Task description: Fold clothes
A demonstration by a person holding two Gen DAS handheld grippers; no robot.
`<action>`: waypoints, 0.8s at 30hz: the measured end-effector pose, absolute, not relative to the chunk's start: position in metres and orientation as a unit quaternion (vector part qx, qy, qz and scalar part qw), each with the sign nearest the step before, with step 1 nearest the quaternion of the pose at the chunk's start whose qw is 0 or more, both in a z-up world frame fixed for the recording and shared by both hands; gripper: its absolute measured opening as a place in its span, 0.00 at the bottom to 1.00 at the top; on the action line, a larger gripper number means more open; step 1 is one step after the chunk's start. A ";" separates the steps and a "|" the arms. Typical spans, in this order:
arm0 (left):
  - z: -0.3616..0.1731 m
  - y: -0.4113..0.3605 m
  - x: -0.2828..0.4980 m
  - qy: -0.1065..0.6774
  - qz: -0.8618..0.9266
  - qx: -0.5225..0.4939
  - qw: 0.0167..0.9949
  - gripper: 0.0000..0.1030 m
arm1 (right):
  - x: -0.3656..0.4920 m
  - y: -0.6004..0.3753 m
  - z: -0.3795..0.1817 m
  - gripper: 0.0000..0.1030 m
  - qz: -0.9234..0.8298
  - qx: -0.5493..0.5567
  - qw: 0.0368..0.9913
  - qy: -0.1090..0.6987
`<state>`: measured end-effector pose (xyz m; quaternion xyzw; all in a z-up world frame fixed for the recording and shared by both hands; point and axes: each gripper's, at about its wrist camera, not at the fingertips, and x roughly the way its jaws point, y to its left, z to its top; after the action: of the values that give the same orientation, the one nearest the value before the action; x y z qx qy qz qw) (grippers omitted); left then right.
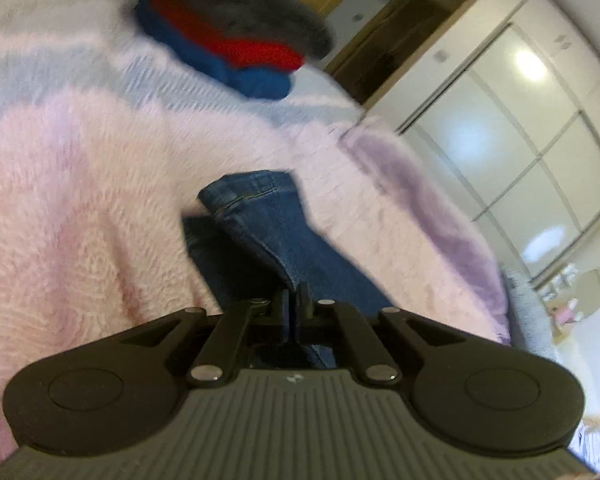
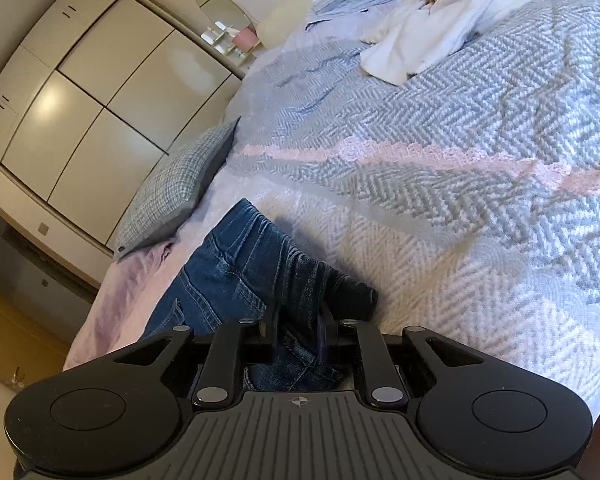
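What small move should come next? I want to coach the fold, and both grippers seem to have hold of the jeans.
Probably lift both ends together and carry one over the other. The left gripper is shut on a thin edge of the jeans, the right gripper on a thicker bunch, and the rest still lies on the blanket.

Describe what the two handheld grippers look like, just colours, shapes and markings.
The left gripper and the right gripper look alike: black linkage arms with silver rivets, two round black discs at the sides, and a ribbed grey body bearing a small crosshair mark. No cables or sleeves show.
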<state>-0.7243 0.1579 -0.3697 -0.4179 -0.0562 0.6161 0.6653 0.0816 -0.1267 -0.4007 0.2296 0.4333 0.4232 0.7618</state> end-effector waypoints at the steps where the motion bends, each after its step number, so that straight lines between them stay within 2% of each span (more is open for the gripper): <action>1: -0.368 0.154 -0.727 -0.059 0.612 -0.415 0.670 0.01 | 0.082 -0.128 -0.396 0.15 0.423 0.231 0.762 0.432; 7: -0.394 0.154 -0.733 -0.026 0.607 -0.426 0.670 0.03 | 0.084 -0.126 -0.381 0.15 0.422 0.227 0.770 0.421; 12: -0.389 0.160 -0.714 0.028 0.634 -0.393 0.665 0.05 | 0.075 -0.128 -0.392 0.15 0.424 0.197 0.782 0.413; 15: -0.371 0.152 -0.715 0.056 0.646 -0.387 0.655 0.09 | 0.073 -0.137 -0.383 0.23 0.420 0.189 0.784 0.417; 16: -0.366 0.149 -0.717 0.066 0.655 -0.385 0.647 0.14 | 0.073 -0.142 -0.377 0.37 0.415 0.186 0.786 0.419; 17: -0.359 0.143 -0.718 0.081 0.668 -0.381 0.634 0.12 | 0.070 -0.148 -0.370 0.43 0.404 0.174 0.798 0.412; 20: -0.337 0.126 -0.706 0.122 0.694 -0.351 0.617 0.08 | 0.055 -0.168 -0.345 0.43 0.373 0.097 0.850 0.360; 24: -0.311 0.102 -0.644 0.145 0.646 -0.310 0.683 0.08 | 0.026 -0.174 -0.321 0.43 0.424 0.040 0.850 0.311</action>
<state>-0.6443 0.1018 -0.3105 -0.3096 0.1451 0.6456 0.6828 0.0261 -0.1739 -0.3208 0.0398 0.3110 0.4236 0.8499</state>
